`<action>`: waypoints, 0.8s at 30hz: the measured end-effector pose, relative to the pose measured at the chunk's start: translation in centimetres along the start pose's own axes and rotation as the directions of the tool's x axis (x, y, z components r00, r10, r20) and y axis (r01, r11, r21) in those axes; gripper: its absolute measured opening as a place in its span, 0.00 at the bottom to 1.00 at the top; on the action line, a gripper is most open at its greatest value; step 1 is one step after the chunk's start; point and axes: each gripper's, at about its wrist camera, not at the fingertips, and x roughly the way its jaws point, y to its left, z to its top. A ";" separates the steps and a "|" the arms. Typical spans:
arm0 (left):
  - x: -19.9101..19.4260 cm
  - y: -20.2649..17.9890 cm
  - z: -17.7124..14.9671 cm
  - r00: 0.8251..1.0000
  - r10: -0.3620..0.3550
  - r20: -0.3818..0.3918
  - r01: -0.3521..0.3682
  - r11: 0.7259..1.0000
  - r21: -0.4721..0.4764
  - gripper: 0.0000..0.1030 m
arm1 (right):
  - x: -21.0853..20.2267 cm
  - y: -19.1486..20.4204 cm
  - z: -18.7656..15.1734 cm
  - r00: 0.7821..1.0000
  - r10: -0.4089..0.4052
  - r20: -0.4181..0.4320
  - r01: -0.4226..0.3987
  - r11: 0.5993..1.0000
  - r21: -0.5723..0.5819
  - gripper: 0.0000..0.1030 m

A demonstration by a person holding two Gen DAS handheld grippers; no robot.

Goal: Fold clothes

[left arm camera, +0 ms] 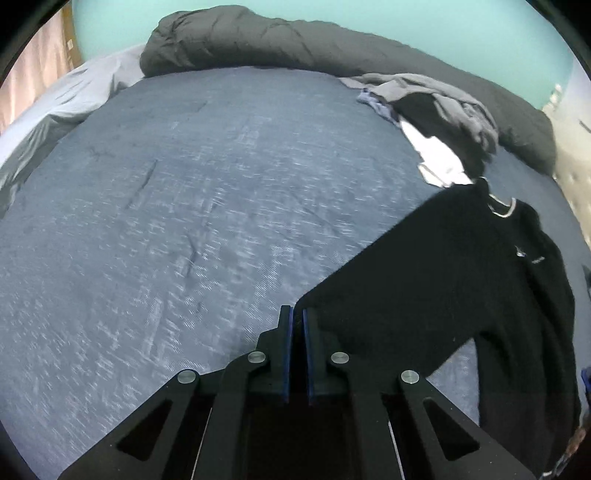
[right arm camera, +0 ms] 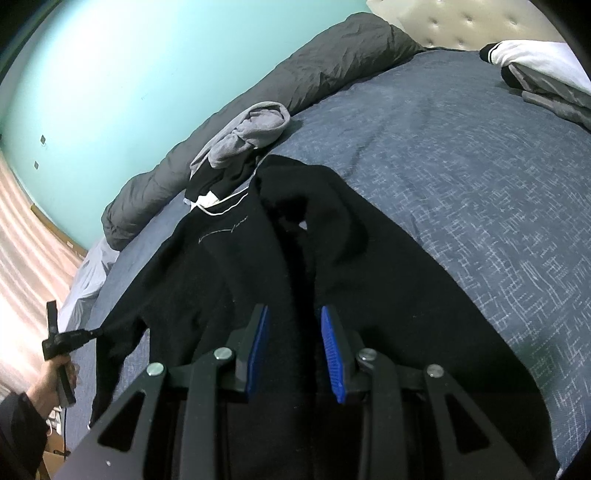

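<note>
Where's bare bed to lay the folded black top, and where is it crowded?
Free: the wide blue bedspread between the rolled grey duvet and the left gripper, left of the black top. Crowded: the clothes pile beyond the collar, and the folded garments by the headboard.

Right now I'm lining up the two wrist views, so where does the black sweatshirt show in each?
Left wrist view: the black sweatshirt fills the lower right, one edge pinched in the shut left gripper.
Right wrist view: it lies centre and lower left, running under the right gripper; the left gripper pulls its sleeve at far left.
Shared landmark: the grey and black clothes pile just beyond the collar.
</note>
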 end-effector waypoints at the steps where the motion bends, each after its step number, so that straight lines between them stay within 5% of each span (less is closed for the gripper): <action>1: 0.6 -0.3 0.3 1.000 0.012 -0.011 -0.012 1.000 0.006 0.05 | 0.0 0.1 0.0 1.000 -0.002 0.000 0.002 1.000 -0.005 0.29; 6: 2.8 0.3 0.8 0.999 -0.003 -0.053 0.001 0.999 -0.051 0.08 | 0.2 0.1 0.0 1.000 -0.008 -0.001 0.008 1.000 -0.011 0.29; 11: 0.4 2.1 0.0 0.999 -0.042 -0.021 0.040 0.996 -0.080 0.16 | 0.2 0.1 0.2 1.000 0.001 0.000 -0.001 1.000 0.000 0.29; 19: -5.2 7.2 -6.6 0.990 -0.138 -0.015 0.132 0.971 -0.201 0.28 | -0.5 0.7 -0.1 1.000 0.012 0.015 -0.012 1.000 -0.016 0.29; 24: -6.5 9.1 -11.9 0.991 -0.118 -0.067 0.101 0.971 -0.219 0.29 | -0.9 0.8 -0.3 1.000 0.007 0.026 -0.007 1.000 -0.015 0.29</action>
